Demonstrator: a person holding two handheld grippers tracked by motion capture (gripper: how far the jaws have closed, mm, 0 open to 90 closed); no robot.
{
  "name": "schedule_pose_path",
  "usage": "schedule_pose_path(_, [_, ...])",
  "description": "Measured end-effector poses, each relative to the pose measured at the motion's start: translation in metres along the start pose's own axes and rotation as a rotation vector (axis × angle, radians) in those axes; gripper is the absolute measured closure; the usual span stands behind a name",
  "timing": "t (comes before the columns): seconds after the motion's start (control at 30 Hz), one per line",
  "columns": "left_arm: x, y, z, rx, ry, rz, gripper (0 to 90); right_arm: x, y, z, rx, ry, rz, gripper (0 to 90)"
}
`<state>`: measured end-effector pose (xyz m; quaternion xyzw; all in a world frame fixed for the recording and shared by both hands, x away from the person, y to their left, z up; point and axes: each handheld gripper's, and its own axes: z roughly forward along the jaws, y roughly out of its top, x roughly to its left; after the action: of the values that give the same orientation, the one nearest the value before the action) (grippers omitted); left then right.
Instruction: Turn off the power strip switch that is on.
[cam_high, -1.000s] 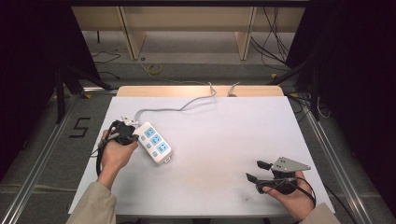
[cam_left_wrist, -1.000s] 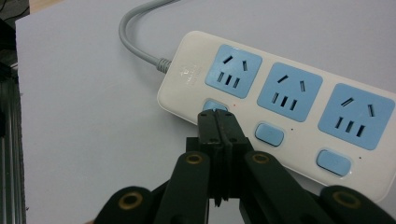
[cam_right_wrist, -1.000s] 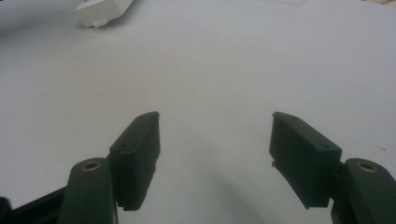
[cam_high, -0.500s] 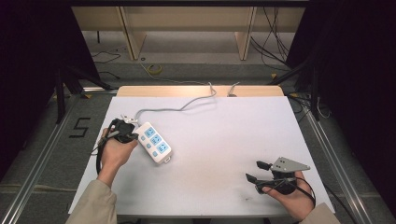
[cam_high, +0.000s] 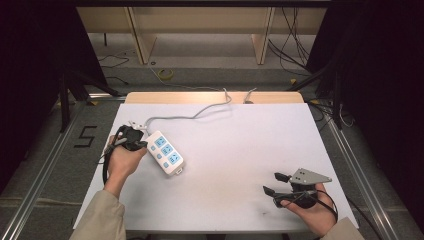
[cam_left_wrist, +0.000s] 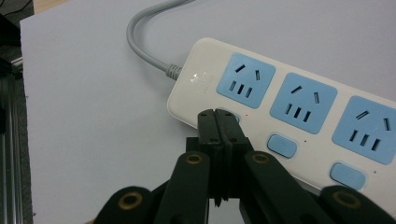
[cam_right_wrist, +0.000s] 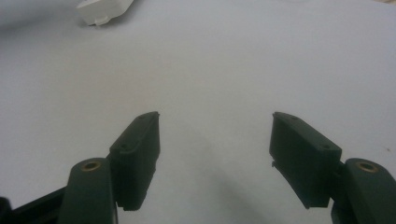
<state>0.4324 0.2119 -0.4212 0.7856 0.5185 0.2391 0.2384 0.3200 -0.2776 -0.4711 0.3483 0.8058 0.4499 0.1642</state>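
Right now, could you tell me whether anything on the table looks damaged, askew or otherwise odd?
Nothing looks damaged or spilled. The white power strip with three blue sockets lies diagonally on the white table, its grey cable trailing toward the far edge. The left hand-held gripper, jaws closed, sits over the blue switch nearest the cable.

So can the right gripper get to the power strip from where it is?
Probably yes: the right gripper is open, and bare table lies between it and the power strip, though it sits well apart.

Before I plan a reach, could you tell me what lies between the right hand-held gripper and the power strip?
Nothing: in the high view, only bare white table separates the right hand-held gripper from the power strip.
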Motion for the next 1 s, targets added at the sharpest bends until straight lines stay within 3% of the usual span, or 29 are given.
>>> schedule_pose_path(1.0, [0.003,0.014,0.004,0.053,-0.004,0.035,89.7,0.0,0.0,0.001,-0.004,-0.001,0.002,34.3])
